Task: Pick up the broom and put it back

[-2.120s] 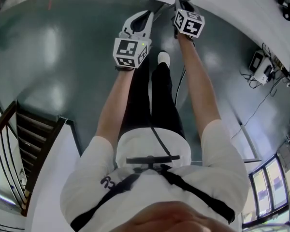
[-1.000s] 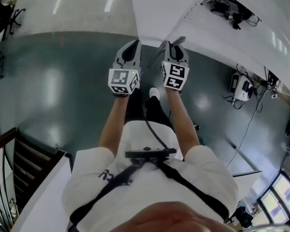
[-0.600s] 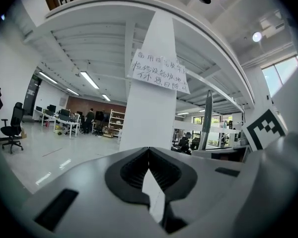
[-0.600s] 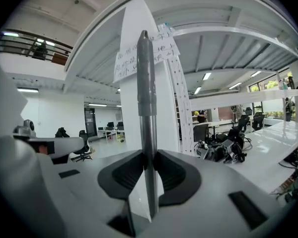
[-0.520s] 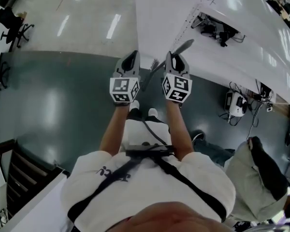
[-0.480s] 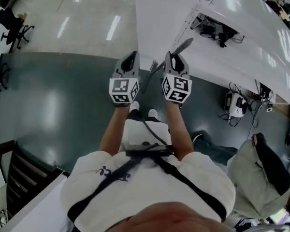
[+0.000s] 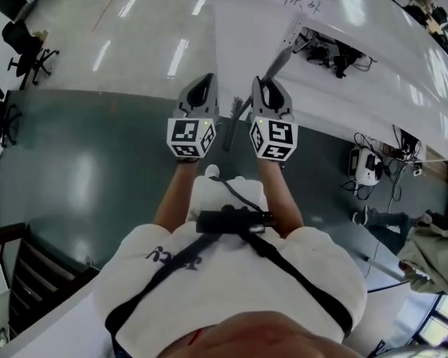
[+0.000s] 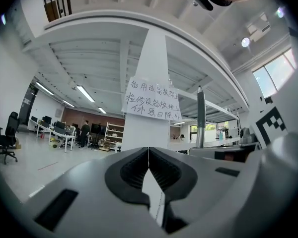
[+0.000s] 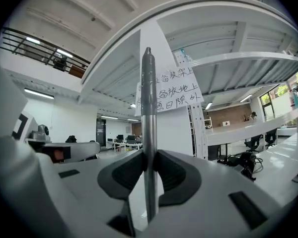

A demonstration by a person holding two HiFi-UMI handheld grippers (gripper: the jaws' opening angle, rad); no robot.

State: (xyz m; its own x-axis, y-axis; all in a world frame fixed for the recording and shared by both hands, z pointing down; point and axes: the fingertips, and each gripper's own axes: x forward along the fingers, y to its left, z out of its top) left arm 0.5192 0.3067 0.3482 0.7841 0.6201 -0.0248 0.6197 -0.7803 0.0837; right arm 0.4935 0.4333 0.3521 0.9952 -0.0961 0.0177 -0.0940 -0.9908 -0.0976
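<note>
The broom's grey metal handle (image 9: 148, 108) stands upright between the pads of my right gripper (image 9: 149, 152), which is shut on it. In the head view the handle (image 7: 278, 60) slants up past my right gripper (image 7: 267, 84) toward a white pillar, and its lower part runs down between the two grippers. My left gripper (image 8: 148, 150) is shut with nothing in it and sits just left of the right one (image 7: 201, 80). From the left gripper view the handle (image 8: 200, 118) shows as a pole to the right. The broom's head is hidden.
A white pillar (image 7: 272, 21) with a handwritten paper sign (image 8: 154, 100) stands straight ahead. Cables and a small device (image 7: 366, 162) lie on the dark floor at the right. Another person (image 7: 433, 248) is at the right edge. Stairs (image 7: 15, 274) lie at the lower left, office chairs (image 7: 26, 47) at the far left.
Both grippers have risen side by side with the broom handle still in the right one. The pillar and its sign have come into view; the other person has shifted to the right edge.
</note>
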